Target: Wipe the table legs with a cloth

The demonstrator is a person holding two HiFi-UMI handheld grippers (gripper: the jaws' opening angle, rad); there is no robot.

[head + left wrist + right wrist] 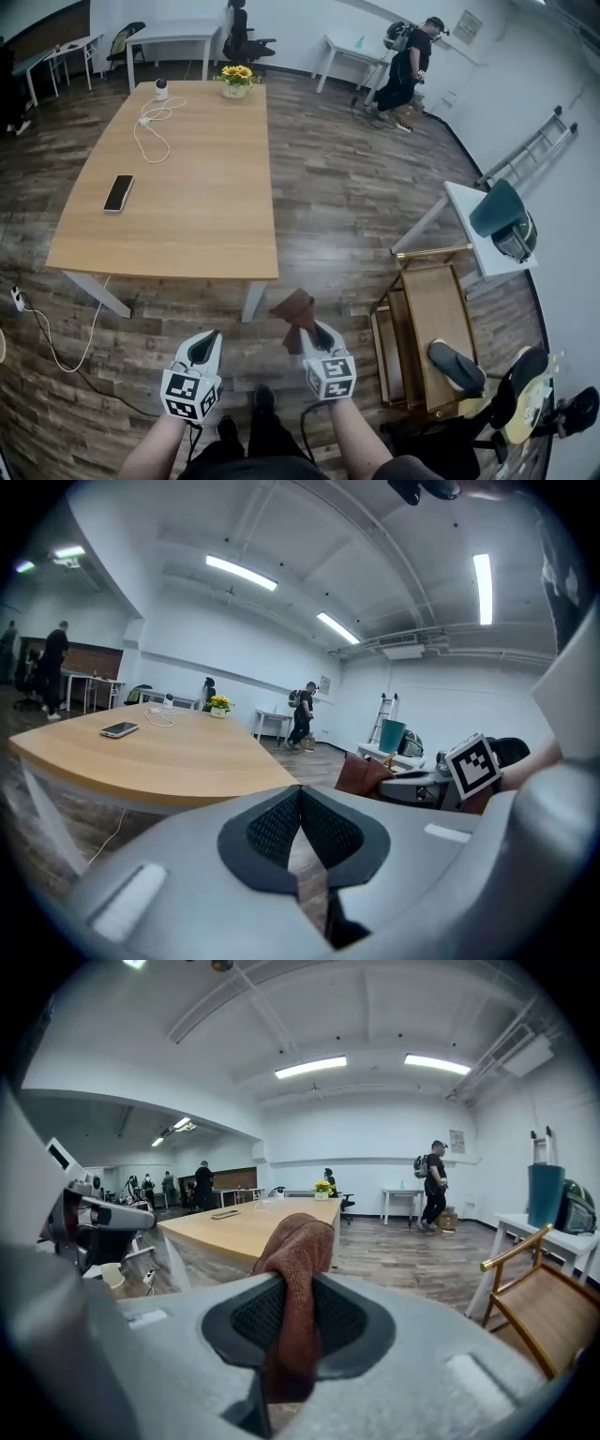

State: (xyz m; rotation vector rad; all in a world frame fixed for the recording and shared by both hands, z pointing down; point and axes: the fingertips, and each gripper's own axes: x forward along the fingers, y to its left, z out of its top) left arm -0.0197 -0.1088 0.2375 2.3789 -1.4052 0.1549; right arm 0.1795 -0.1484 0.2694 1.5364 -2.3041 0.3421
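Two grippers are hanging low before the wooden bench (178,178), and no wiping is happening yet; by my judgement, the approach step is under way. On the left, the left gripper (204,350) is idling, its jaws pressing together on nothing, as its own view is making plain. Ahead, the near bench leg (253,302) is standing untouched, close to the brown cloth (294,313) but apart. The right gripper (315,336) is carrying that cloth; only its own view is showing the jaws pinching it, while the head view alone is showing the gap to the leg. Next, the cloth is needing to travel forward and left onto that leg
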